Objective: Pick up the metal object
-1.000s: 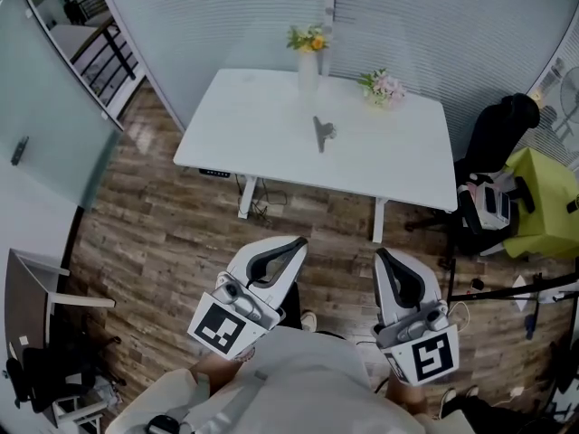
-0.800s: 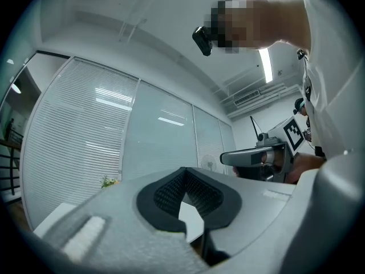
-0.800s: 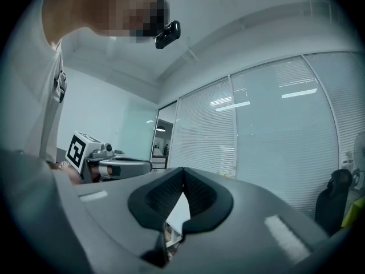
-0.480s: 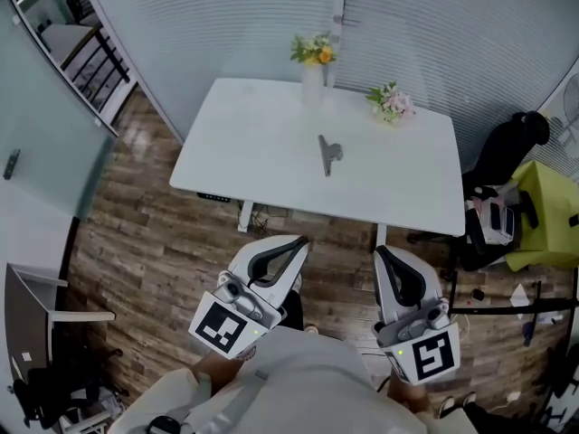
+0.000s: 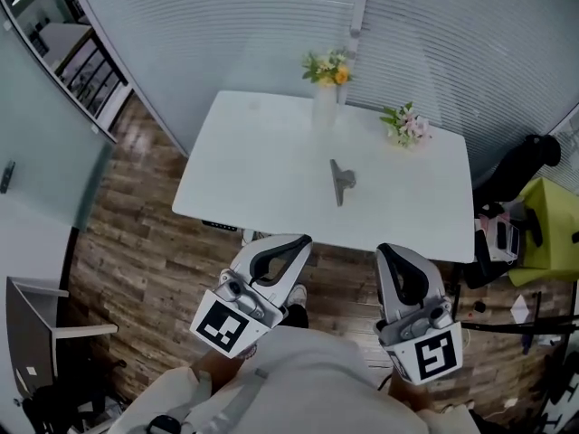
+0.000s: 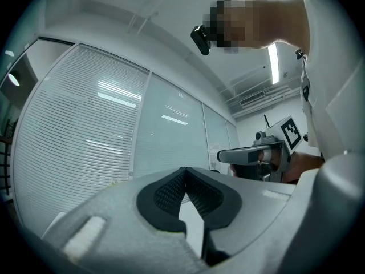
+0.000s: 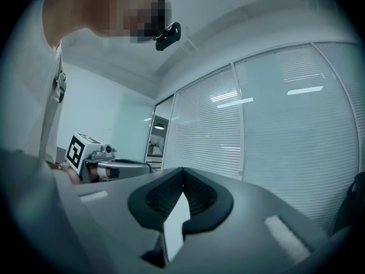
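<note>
The metal object (image 5: 341, 182), a small grey piece with a thin stem, lies near the middle of the white table (image 5: 244, 165). Both grippers are held low and close to my body, well short of the table's near edge. My left gripper (image 5: 303, 239) is shut with nothing between its jaws, and its tips meet in the left gripper view (image 6: 183, 170). My right gripper (image 5: 384, 250) is also shut and empty (image 7: 182, 170). Both point up and forward at the blinds. Neither gripper view shows the metal object.
A vase of yellow flowers (image 5: 327, 89) and a small pink bouquet (image 5: 404, 125) stand at the table's far edge. A black chair (image 5: 525, 156) and a yellow-green seat (image 5: 547, 233) are to the right. Glass walls with blinds enclose the room, and wooden floor (image 5: 145, 233) lies before the table.
The table and metal object have shifted lower and rightward in the head view as I come closer. Both grippers keep their pose and stay shut.
</note>
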`<move>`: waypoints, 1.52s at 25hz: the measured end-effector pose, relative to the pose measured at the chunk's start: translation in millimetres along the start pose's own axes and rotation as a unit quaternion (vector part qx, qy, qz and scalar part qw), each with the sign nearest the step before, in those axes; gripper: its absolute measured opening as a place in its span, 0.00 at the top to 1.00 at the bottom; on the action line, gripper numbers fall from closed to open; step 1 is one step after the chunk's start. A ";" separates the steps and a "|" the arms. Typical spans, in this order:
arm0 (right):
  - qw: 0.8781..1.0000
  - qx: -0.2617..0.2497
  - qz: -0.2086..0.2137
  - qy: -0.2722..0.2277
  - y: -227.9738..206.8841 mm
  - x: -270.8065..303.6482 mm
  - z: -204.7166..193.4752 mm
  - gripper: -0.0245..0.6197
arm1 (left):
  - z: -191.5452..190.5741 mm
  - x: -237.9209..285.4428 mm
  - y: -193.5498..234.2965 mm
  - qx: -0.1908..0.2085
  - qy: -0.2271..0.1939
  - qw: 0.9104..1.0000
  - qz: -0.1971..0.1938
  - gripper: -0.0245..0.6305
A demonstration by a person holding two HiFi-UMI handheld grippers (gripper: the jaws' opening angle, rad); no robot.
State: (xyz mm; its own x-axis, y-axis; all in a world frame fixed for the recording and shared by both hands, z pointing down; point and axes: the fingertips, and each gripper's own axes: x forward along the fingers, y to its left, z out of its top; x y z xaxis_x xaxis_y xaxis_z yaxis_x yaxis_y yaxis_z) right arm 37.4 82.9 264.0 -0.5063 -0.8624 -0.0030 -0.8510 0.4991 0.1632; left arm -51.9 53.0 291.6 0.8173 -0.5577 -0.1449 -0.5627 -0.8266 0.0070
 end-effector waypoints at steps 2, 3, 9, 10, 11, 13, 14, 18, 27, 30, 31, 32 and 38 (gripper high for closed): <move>1.000 0.001 0.000 0.001 -5.5 18.0 -2.3 0.95 | -0.8 6.2 17.9 0.000 -0.001 1.000 0.001 0.96; 1.000 0.001 0.001 0.001 -7.6 26.3 -3.4 0.95 | -1.2 8.9 25.8 0.000 -0.001 1.000 0.001 0.96; 1.000 0.004 -0.003 0.004 -16.1 66.1 -9.3 0.95 | -8.3 19.7 64.6 0.000 0.007 1.000 -0.004 0.96; 1.000 0.004 -0.004 0.005 -16.6 70.4 -10.2 0.95 | -8.8 20.1 69.4 -0.001 0.006 1.000 -0.004 0.96; 1.000 0.004 -0.005 0.006 -16.9 74.1 -10.9 0.95 | -9.6 20.4 73.6 -0.003 0.006 1.000 -0.003 0.96; 1.000 0.004 -0.007 0.009 -18.7 80.7 -12.7 0.95 | -13.1 21.6 80.8 -0.008 0.009 1.000 -0.003 0.96; 1.000 0.005 -0.007 0.012 -20.4 84.2 -14.1 0.95 | -15.3 23.2 84.2 -0.010 0.011 1.000 -0.004 0.96; 1.000 0.005 -0.006 0.019 -28.6 98.3 -19.1 0.95 | -18.3 31.8 96.5 -0.015 0.013 1.000 -0.004 0.96; 1.000 0.002 0.002 0.020 -58.8 128.4 -31.1 0.95 | -28.7 66.7 122.6 -0.014 0.009 1.000 -0.001 0.96; 1.000 0.003 0.002 0.018 -74.9 137.1 -33.7 0.95 | -30.0 82.9 130.7 -0.012 0.009 1.000 0.001 0.96; 1.000 0.004 0.002 0.018 -80.6 140.0 -34.3 0.95 | -30.1 88.3 133.4 -0.012 0.010 1.000 0.002 0.96; 1.000 0.005 0.001 0.019 -86.5 142.7 -34.9 0.95 | -30.1 93.8 135.9 -0.011 0.010 1.000 0.002 0.96; 1.000 0.011 0.000 0.018 -124.1 154.6 -36.0 0.95 | -30.0 132.0 146.1 -0.008 0.010 1.000 0.004 0.96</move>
State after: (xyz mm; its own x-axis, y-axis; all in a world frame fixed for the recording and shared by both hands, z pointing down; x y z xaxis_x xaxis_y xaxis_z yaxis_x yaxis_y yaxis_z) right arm 69.7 -115.3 278.8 -0.5013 -0.8647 0.0317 -0.8541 0.5004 0.1423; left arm -22.6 -143.6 303.2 0.8149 -0.5660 -0.1246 -0.5679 -0.8228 0.0240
